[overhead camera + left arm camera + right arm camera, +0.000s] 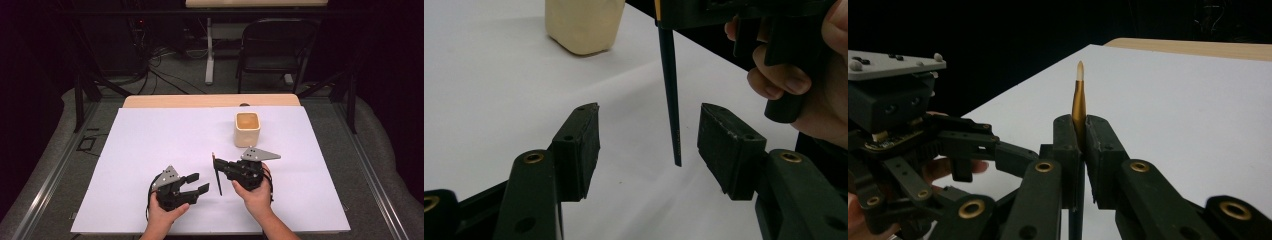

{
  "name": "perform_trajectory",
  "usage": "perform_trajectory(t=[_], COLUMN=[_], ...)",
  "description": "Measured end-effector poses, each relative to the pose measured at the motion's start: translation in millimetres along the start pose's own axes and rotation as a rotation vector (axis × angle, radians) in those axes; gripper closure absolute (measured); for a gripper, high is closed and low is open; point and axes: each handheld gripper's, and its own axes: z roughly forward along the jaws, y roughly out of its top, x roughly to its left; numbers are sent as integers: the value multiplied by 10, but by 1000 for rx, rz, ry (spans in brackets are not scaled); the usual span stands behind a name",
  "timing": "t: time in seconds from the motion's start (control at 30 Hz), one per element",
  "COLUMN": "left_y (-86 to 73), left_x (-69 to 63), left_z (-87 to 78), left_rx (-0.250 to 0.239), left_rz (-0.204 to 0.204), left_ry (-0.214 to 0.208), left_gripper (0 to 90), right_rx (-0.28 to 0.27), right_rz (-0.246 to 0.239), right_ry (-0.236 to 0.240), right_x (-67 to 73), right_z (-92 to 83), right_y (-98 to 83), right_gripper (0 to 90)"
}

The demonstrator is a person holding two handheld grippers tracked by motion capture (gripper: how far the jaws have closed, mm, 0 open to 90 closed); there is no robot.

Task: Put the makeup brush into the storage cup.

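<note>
Two grippers are at work on one slender thing, a dark paintbrush (218,175) with a gold ferrule and a pale tip. It is clamped by the right gripper (1079,132), whose jaws are closed tight on the ferrule, with the tip standing clear beyond the pads and the long handle running out on the near side of them. The left gripper (649,145) is open — its jaws stand fairly wide and nothing is pressed by the pads, though the free end of the handle hangs between them, nearer the right-hand pad (729,145) than the other.

Several things could be judged to go wrong from here. Because the brush is held by one short stretch near the ferrule, a push from one pad alone could swing the handle and twist the brush in the closed jaws. If the left jaws are closed off-centre, the thin end could be missed or nipped at its very end and slip out. A release made too soon could drop it onto the white sheet (150,145).

In the high view the long axis is seen running from the cream cup (247,129) side toward the person — tip away, handle end near.
</note>
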Motion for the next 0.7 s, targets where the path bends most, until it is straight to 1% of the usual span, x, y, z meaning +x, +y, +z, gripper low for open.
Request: perform_trajectory(t=[0.07, 0.17, 0.2, 0.33, 0.37, 0.43, 0.47, 0.5, 0.6, 0.7], left_y=[-20, -45, -52, -76, -82, -91, -95, -100, -99, -98], left_x=[-7, -7, -13, -13, -18, -24, -31, -43, -50, -56], left_z=[3, 8, 17, 36, 42, 53, 61, 70, 70, 70], left_rx=[-11, -20, -28, -29, -28, -22, -24, -26, -28, -38], left_rz=[-21, -44, -49, -74, -73, -79, -79, -83, -85, -96], left_ry=[-7, -37, -30, -48, -44, -57, -50, -56, -57, -58], left_gripper=[444, 469, 478, 526, 545, 554, 564, 578, 601, 614], right_rx=[1, -7, -11, -18, -32, -31, -33, -39, -41, -46], right_rz=[-6, -2, 0, -9, -2, 2, 6, 7, 5, 2], right_ry=[-4, 5, 7, 8, 9, 11, 14, 18, 21, 26], right_x=[30, 71, 86, 136, 151, 156, 162, 175, 190, 211], right_z=[7, 22, 26, 19, 17, 13, 12, 16, 19, 28], right_y=[-8, -25, -32, -49, -54, -55, -58, -65, -67, -72], right_gripper=[839, 839, 839, 839, 839, 839, 839, 839, 839, 839])
